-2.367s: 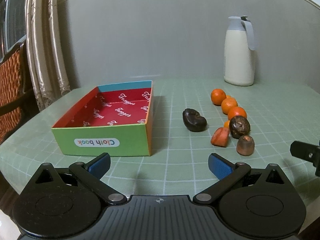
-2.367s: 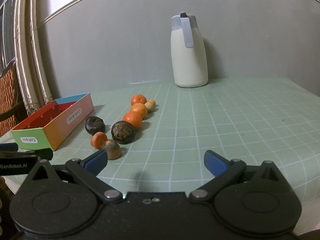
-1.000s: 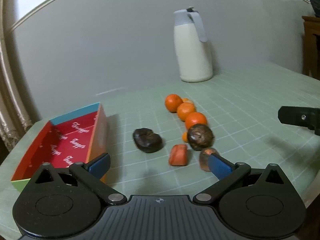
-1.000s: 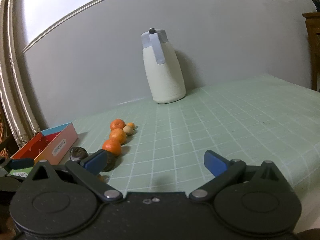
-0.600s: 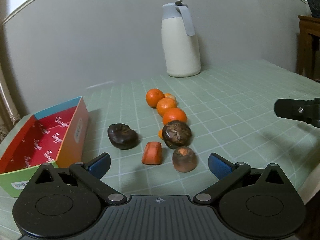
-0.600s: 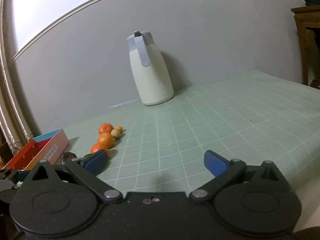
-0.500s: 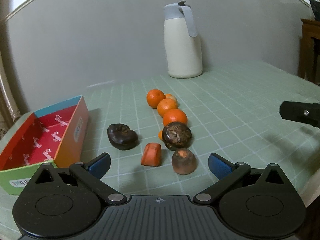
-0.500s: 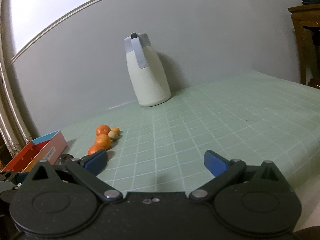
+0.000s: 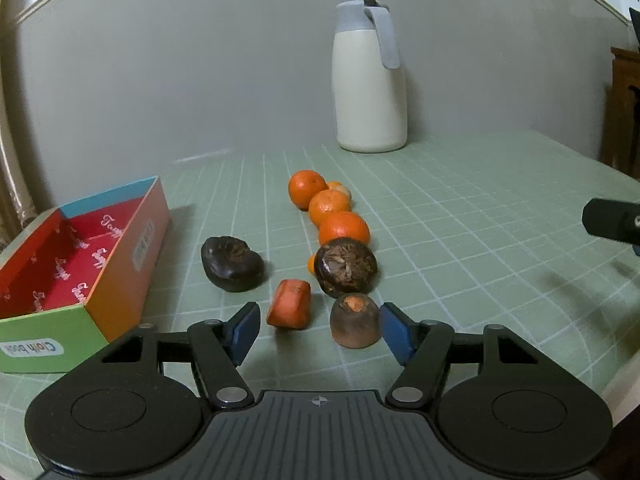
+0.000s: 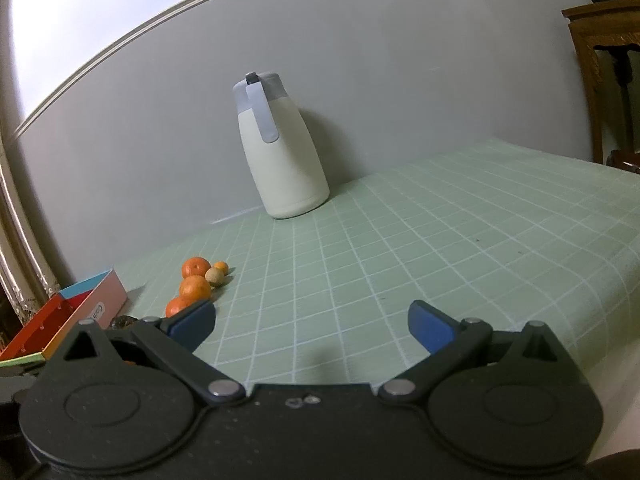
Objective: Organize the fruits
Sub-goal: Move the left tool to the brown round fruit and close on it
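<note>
Left gripper (image 9: 318,330) hangs low over the green checked tablecloth (image 9: 460,216), fingers spread, nothing between the blue pads (image 9: 244,330). Just ahead of the gap lie two small pieces of fruit: an orange-red wedge (image 9: 291,309) toward the left pad and a brownish stub with an orange top (image 9: 355,321) close to the right pad. Neither touches a pad.

Behind them sits a dark wrinkled round fruit (image 9: 346,267), touching or nearly touching the nearest of three oranges (image 9: 343,229); the three run in a line away toward the wall. A smaller pale fruit (image 9: 339,189) peeks out beside the far oranges. A second dark fruit (image 9: 232,264) lies apart to the left, between the line and the box.

The open cardboard box (image 9: 120,272), red inside with a green end marked "Cloth book", stands at the left, apart from all the fruit. No fruit seen in the part of it that shows.

A cream jug with a grey lid (image 9: 370,80) stands upright at the back by the wall.

Right gripper (image 10: 312,328) is held off to the right, over bare cloth, fingers spread and holding nothing. Its view shows the oranges (image 10: 195,286) and box (image 10: 86,308) off to its left.
</note>
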The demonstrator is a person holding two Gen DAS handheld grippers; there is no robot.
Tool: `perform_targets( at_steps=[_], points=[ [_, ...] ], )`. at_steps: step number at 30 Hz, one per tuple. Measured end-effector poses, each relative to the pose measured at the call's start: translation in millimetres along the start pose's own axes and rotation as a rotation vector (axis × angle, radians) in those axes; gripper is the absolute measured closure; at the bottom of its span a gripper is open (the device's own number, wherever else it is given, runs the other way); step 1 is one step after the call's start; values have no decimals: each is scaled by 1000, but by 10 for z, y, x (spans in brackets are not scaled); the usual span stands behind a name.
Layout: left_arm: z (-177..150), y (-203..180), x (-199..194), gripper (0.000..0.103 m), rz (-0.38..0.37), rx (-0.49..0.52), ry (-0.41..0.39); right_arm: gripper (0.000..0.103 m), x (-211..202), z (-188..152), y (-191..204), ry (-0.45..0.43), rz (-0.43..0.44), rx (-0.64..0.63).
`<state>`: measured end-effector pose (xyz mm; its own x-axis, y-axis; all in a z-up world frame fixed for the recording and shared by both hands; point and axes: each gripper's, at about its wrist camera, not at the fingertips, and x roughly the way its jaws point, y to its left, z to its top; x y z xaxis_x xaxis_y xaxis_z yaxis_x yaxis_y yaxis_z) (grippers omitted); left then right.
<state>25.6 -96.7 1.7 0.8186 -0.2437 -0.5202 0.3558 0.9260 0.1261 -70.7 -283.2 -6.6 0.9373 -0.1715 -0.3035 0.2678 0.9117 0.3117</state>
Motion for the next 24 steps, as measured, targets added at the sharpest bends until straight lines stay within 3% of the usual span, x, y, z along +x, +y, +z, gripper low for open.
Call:
perform_targets(
  at_steps=[12,16,23,24],
  points=[
    [-3,-107,-85,43,-26,-20,-15,0,-6,10,-54,-4,-21,21],
    [-10,-167,-10,63,-45,-17,13,0,-11,12,-83,-6,-25,24],
    [3,-190,104,63,-41,-40,27,0,2,18,-106,-8,-47,23],
    [4,-194,114,68,-44,-42,25,0,8,18,-104,-10,-53,22]
  ],
)
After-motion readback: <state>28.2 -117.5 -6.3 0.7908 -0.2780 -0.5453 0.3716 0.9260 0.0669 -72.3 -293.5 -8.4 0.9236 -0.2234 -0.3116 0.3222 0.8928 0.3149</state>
